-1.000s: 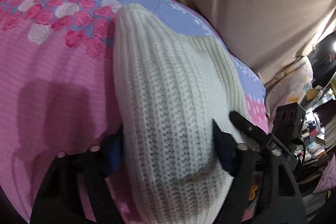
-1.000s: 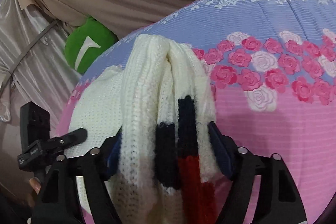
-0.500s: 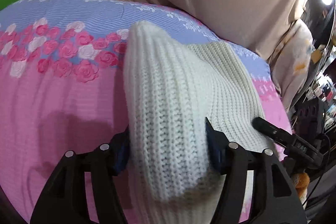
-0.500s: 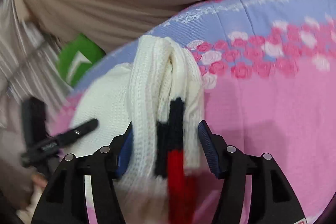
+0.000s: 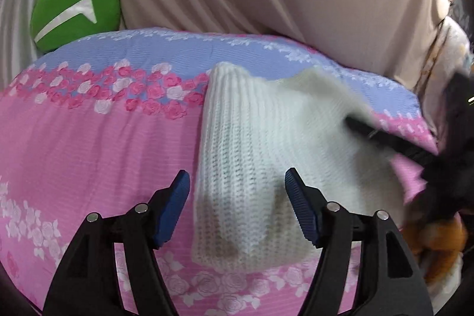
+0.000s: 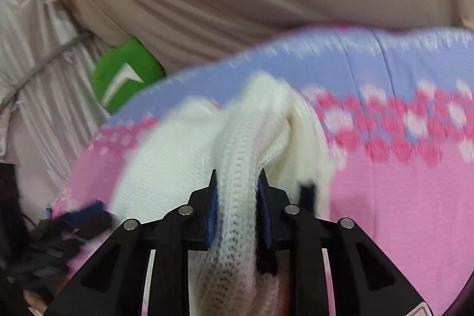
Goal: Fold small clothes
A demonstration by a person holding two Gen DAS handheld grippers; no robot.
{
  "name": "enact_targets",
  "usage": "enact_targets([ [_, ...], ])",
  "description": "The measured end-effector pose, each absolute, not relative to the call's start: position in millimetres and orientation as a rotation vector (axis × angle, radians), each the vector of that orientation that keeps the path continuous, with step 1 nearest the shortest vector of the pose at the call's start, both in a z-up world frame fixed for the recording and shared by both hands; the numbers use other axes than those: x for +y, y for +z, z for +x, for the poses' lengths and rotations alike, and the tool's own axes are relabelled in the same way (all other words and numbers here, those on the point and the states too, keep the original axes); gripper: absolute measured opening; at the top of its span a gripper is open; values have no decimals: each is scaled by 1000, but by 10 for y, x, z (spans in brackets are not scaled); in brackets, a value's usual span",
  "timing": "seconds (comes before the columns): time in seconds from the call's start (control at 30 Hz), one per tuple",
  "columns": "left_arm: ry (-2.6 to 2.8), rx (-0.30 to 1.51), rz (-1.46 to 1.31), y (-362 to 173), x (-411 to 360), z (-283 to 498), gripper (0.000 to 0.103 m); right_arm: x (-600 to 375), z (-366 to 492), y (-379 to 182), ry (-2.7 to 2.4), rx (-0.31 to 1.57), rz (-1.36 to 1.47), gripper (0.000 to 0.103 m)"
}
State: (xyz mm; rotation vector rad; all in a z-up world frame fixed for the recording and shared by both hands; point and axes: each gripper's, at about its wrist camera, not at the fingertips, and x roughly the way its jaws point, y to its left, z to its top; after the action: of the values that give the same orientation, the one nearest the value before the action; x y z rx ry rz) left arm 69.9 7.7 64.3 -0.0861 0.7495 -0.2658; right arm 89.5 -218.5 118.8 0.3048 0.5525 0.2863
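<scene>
Left wrist: left gripper (image 5: 237, 197) fingers spread around white sweater (image 5: 251, 162); right gripper (image 6: 237, 191) clamps it.

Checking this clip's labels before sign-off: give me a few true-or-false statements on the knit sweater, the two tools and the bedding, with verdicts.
1. The right tool is shut on a fold of the cream knit sweater. True.
2. The left tool is clamped on the sweater. False: its jaws stand open on either side of the fabric, which lies on the bed.
3. The sweater lies on a floral bedsheet of pink and lavender. True.
4. A green cushion rests on top of the sweater. False: it sits beyond the bed's far left corner, against the curtain.
5. The sweater is solid black. False: it is cream, with only a small dark patch by the right tool.
</scene>
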Motion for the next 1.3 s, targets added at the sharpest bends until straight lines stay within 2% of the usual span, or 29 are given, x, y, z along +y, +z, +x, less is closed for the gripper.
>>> enact_targets([
  [0.07,-254,768,-92,540,141,720,67,-2124,876,1248,287,521,268,21],
  [0.1,-247,775,-93,507,145,740,68,-2142,978,1126,261,574,272,21],
  [0.17,-239,777,-96,456,147,767,76,-2198,1248,742,163,723,256,23],
  [0.23,-250,789,-110,407,149,788,77,-2334,1199,670,191,714,360,25],
  [0.43,-244,733,-85,503,181,558,77,-2244,409,1181,207,538,343,23],
  [0.6,-238,756,-53,366,142,518,78,-2033,399,643,50,682,186,23],
  [0.63,-244,765,-58,340,144,529,79,-2006,367,600,29,661,163,27],
  [0.77,-227,760,-48,344,157,440,81,-2017,159,779,43,616,225,28],
  [0.83,-214,747,-33,356,145,364,85,-2041,44,811,40,594,257,30],
  [0.87,-201,741,-16,351,129,321,90,-2049,-21,796,37,590,274,32],
  [1.0,-174,745,11,265,71,200,94,-1989,-195,625,-36,616,278,64],
  [1.13,-134,761,29,145,36,131,97,-1923,-280,512,-75,663,258,70],
  [1.2,-119,777,37,75,8,100,97,-1893,-343,524,-80,646,254,80],
  [1.3,-65,753,66,70,-23,41,97,-1878,-371,500,-89,656,251,81],
])
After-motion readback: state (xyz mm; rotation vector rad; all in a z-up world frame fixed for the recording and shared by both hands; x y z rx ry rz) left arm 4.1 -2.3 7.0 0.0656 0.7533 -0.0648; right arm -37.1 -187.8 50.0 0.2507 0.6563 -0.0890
